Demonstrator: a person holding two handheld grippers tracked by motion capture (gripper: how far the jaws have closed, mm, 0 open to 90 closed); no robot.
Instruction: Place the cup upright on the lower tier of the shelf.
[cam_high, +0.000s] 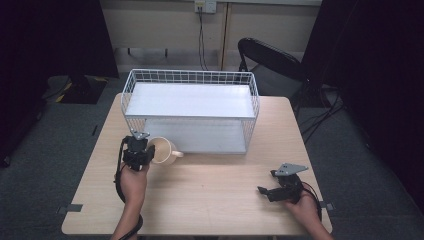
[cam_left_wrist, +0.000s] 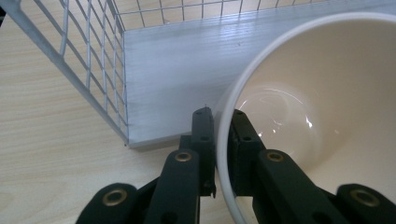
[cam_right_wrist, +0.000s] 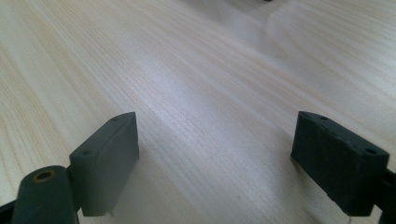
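A cream cup (cam_high: 162, 150) with a handle on its right stands on the wooden table (cam_high: 215, 195), just in front of the white wire rack (cam_high: 190, 117). My left gripper (cam_high: 145, 145) is shut on the cup's left rim. In the left gripper view the two black jaws pinch the cup (cam_left_wrist: 299, 107) wall, one inside and one outside, at the left gripper (cam_left_wrist: 223, 119) tips. My right gripper (cam_high: 266, 182) rests low at the table's front right, open and pointing left. Its jaws stand wide apart in the right gripper view, with bare wood between them at the right gripper (cam_right_wrist: 215, 135).
The two-level rack (cam_left_wrist: 93, 70) has wire sides and an open front; its lower shelf (cam_left_wrist: 177, 70) lies right ahead of the cup. A black folding chair (cam_high: 270, 57) stands behind the table's far right corner. Grey carpet surrounds the table.
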